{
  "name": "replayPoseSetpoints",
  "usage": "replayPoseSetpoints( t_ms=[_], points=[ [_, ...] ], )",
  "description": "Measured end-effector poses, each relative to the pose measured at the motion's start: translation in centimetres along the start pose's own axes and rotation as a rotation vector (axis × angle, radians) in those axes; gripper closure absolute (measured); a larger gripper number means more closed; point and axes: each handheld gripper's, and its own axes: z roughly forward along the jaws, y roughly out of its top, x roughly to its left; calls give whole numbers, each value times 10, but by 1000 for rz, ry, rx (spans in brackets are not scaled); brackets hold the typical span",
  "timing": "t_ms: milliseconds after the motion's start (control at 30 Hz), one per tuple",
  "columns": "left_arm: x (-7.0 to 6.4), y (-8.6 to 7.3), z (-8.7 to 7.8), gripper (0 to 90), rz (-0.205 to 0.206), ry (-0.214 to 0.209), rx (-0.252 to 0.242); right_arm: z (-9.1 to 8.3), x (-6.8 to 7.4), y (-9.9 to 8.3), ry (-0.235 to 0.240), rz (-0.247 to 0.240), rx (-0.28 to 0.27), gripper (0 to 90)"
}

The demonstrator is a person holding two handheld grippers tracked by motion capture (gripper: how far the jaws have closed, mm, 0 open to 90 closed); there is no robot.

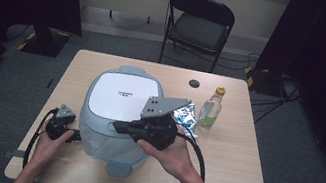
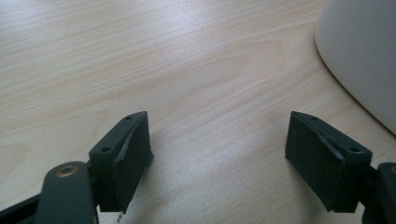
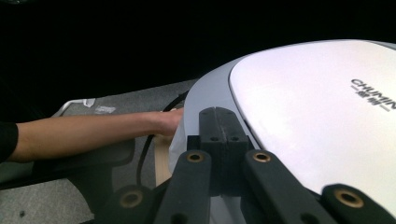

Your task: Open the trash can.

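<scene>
A pale blue-grey cooker point(image 1: 122, 97) with a closed white lid stands mid-table. My right gripper point(image 1: 117, 125) comes in from the right over its front rim. In the right gripper view the jaws point(image 3: 219, 114) are pressed together with nothing between them, their tips at the edge of the lid point(image 3: 317, 107). My left gripper point(image 1: 76, 135) lies low on the table just left of the cooker's base. Its jaws point(image 2: 217, 126) stand wide apart over bare wood, with the cooker's wall point(image 2: 364, 56) curving past on the right.
A clear bottle point(image 1: 210, 109) with a yellow cap stands right of the cooker, with a crinkled foil packet point(image 1: 186, 116) beside it. The wooden table point(image 1: 216, 182) has a cable hole point(image 1: 194, 83) near its far edge. A black folding chair point(image 1: 198, 24) stands beyond.
</scene>
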Motion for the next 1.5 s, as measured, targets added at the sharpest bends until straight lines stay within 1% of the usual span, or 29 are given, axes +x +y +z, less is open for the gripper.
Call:
replayPoseSetpoints(
  t_ms=[133, 233, 367, 533, 600, 633, 767, 867, 1000, 1067, 1133, 1233, 1300, 1333, 1433, 1500],
  points=[
    [0, 0, 0, 221, 0, 0, 1, 0, -2, -1, 15, 12, -10, 900],
    [0, 0, 0, 220, 0, 1, 1, -1, -3, -1, 10, 2, -15, 900],
    [0, 0, 0, 220, -1, 1, 0, -1, -3, -1, 12, 2, -18, 897],
    [0, 0, 0, 220, -1, 0, 0, -2, -1, 1, -11, -4, -18, 803],
    [0, 0, 0, 220, -1, 0, 0, -3, -3, 0, -7, 7, -25, 781],
    [0, 0, 0, 220, -1, 0, 0, -3, -4, 0, -15, 6, -28, 759],
    [0, 0, 0, 220, -1, 0, 1, -11, -10, 0, -24, 23, -52, 739],
    [0, 0, 0, 220, -1, 0, 1, -18, -13, -1, -45, 25, -63, 718],
    [0, 0, 0, 220, -1, 0, 0, -30, -19, -4, -88, 40, -69, 692],
    [0, 0, 0, 220, -1, 0, 0, -36, -23, -7, -112, 53, -76, 677],
    [0, 0, 0, 220, -1, 0, 0, -41, -27, -9, -125, 71, -85, 663],
    [0, 0, 0, 220, 0, 0, 0, -50, -33, -11, -158, 85, -87, 644],
    [0, 0, 0, 220, -1, 1, 1, -52, -34, -11, -163, 87, -89, 638],
    [0, 0, 0, 220, -1, 1, 0, -54, -36, -12, -175, 91, -88, 630],
    [0, 0, 0, 220, -2, 1, 0, -62, -43, -16, -204, 110, -96, 612],
    [0, 0, 0, 219, -2, 1, 0, -71, -48, -22, -229, 133, -107, 610]
  ],
)
